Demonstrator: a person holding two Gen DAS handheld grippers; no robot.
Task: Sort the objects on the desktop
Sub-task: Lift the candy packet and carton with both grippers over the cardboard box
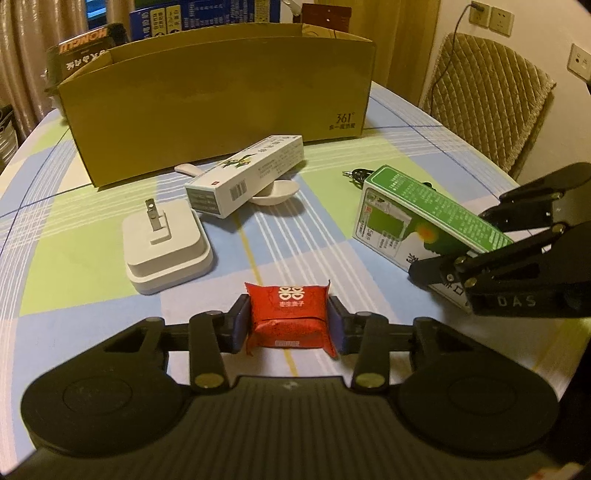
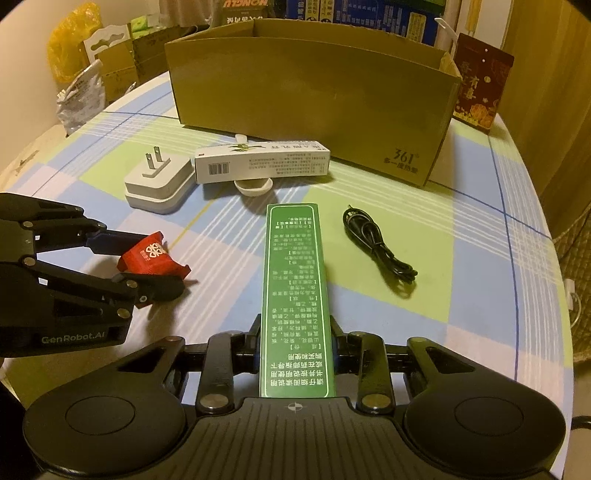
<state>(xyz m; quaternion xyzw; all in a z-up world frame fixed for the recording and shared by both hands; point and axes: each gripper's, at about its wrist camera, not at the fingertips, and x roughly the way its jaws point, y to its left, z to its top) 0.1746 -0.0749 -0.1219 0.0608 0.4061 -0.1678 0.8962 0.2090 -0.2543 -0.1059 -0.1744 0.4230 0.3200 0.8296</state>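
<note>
Your left tool [image 1: 289, 320] pinches the red packet [image 1: 290, 314]; your right tool [image 2: 295, 343] pinches the green box [image 2: 295, 295]. The cardboard box [image 2: 310, 99] walls the surface's [image 2: 480, 295] far edge, with bare room along the right edge.

I see a quilted chair back [image 1: 491, 99] beside the checked tablecloth [image 1: 92, 236], wall sockets [image 1: 491, 16] above it, a curtain [image 1: 33, 33] at left, and a yellow bag [image 2: 70, 37] near stacked cartons [image 2: 122, 62].

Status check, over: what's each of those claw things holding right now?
Left gripper shut on red packet. Right gripper shut on green box. Cardboard box ahead; white box, plug adapter lie between.
</note>
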